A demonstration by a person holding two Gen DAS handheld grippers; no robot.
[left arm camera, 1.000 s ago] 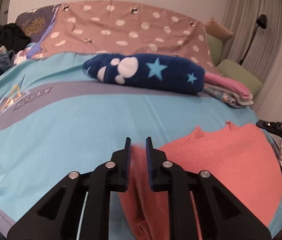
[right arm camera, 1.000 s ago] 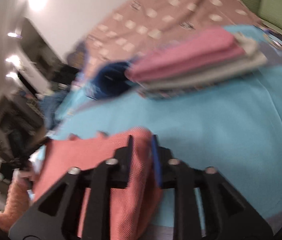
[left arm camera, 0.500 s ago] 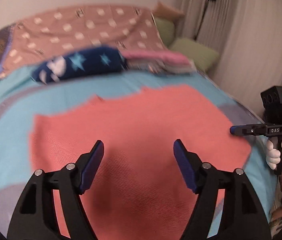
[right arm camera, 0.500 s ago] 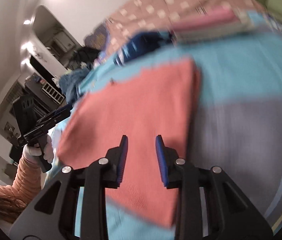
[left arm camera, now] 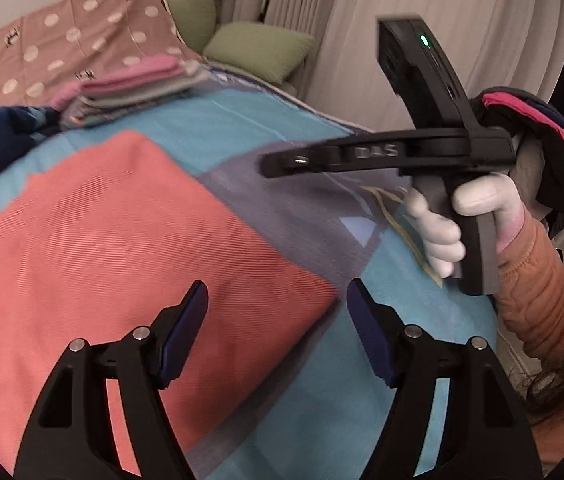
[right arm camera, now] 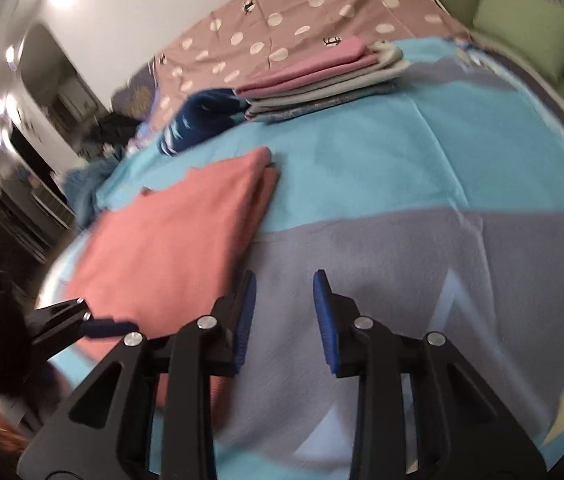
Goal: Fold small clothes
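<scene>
While the folded salmon-pink garment [left arm camera: 114, 248] lies flat on the bed's turquoise-and-grey cover [right arm camera: 421, 168], neither tool has hold of it. The left gripper [left arm camera: 278, 320] is held above the garment's near corner with its jaws spread wide and nothing between them. The right gripper [right arm camera: 283, 308] is seen over the grey band of the cover, just beside the garment's edge, its jaws parted by a moderate gap and likewise empty; from the left wrist view it is seen in profile, gripped by a white-gloved hand [left arm camera: 453, 224]. A stack of folded clothes [right arm camera: 321, 80], pink on top, is set farther back on the bed, with a navy star-patterned fleece item [right arm camera: 202, 120] touching it on one side. Green cushions [left arm camera: 258, 48] are visible beyond.
</scene>
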